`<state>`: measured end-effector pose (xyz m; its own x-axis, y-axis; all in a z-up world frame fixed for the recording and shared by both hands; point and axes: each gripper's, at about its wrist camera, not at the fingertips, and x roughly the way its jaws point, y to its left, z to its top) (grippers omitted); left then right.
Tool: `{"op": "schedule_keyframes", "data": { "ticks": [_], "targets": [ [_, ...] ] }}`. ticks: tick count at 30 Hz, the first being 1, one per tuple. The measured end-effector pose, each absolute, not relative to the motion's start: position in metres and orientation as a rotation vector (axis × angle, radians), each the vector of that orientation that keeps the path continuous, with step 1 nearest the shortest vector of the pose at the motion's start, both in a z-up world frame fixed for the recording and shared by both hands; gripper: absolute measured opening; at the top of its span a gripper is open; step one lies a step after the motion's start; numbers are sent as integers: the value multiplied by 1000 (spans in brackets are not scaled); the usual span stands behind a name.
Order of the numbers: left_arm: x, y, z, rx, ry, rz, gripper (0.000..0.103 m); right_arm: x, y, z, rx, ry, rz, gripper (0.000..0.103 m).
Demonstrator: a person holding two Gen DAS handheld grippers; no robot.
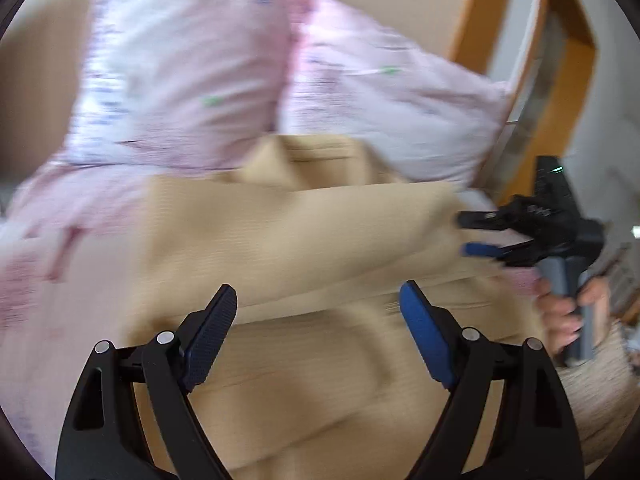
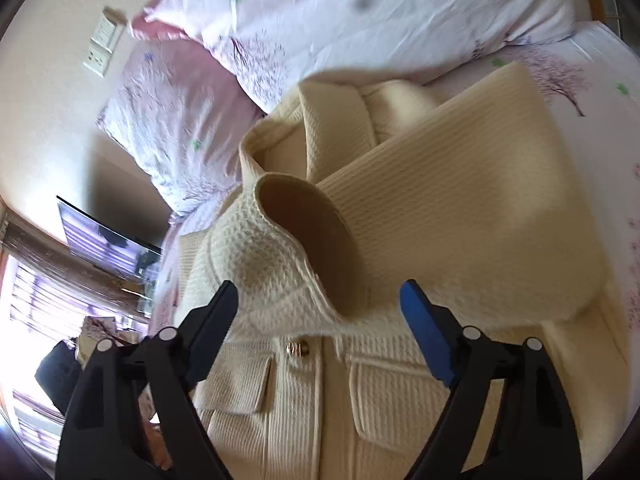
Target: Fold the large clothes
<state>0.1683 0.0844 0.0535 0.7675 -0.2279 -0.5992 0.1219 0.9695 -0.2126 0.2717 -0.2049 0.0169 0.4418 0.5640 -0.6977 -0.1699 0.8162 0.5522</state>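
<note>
A cream waffle-knit jacket (image 2: 312, 412) lies spread on the bed with its front up, showing two pockets and a gold button (image 2: 298, 348). One sleeve (image 2: 460, 184) is folded across the chest, and its open cuff (image 2: 320, 236) curls up near the collar (image 2: 320, 120). My right gripper (image 2: 319, 290) hovers open just over that cuff, its pads clear of the cloth. In the blurred left wrist view, my left gripper (image 1: 318, 292) stands open above the jacket (image 1: 300, 240). The right gripper (image 1: 464, 234) shows there at the jacket's right edge, held by a hand (image 1: 560, 312).
Two pink floral pillows (image 1: 180, 72) (image 1: 380, 100) lie at the head of the bed, on a matching sheet (image 2: 560, 72). A wooden door frame (image 1: 560, 100) stands at the right. A screen (image 2: 104, 240), a wall socket (image 2: 98, 58) and a bright window (image 2: 24, 300) are on the left.
</note>
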Motion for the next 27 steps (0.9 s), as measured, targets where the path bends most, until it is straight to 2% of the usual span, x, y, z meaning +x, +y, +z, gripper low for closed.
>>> {"op": "schedule_keyframes", "data": {
  "ticks": [1, 7, 9, 11, 12, 15, 19, 21, 22, 24, 25, 26, 27],
  "targets": [
    [166, 95, 53, -162, 677, -159, 84, 271, -199, 18, 413, 995, 454, 64],
    [176, 135, 49, -241, 702, -105, 84, 276, -187, 26, 411, 908, 491, 62],
    [185, 135, 46, -257, 714, -110, 84, 279, -186, 32, 401, 860, 508, 56],
    [192, 131, 43, -266, 727, -108, 84, 277, -180, 35, 364, 850, 555, 19],
    [195, 129, 41, -269, 740, -114, 84, 275, -180, 36, 355, 854, 565, 14],
    [194, 127, 35, -265, 762, -120, 84, 261, -182, 31, 274, 887, 548, 11],
    [199, 125, 29, -252, 785, -120, 84, 256, -192, -7, 233, 1073, 432, 10],
    [204, 125, 26, -257, 801, -123, 84, 257, -192, -15, 228, 1091, 419, 9],
    [206, 126, 25, -264, 810, -125, 84, 257, -196, -12, 254, 1084, 433, 14],
    [205, 126, 24, -270, 815, -126, 84, 255, -209, 2, 352, 1039, 459, 38],
    [204, 127, 25, -267, 812, -126, 84, 255, -215, 8, 393, 1010, 474, 70],
    [203, 127, 25, -263, 810, -125, 84, 255, -221, 13, 433, 978, 487, 85],
    [203, 127, 25, -262, 809, -124, 84, 257, -223, 15, 454, 967, 491, 85]
  ]
}}
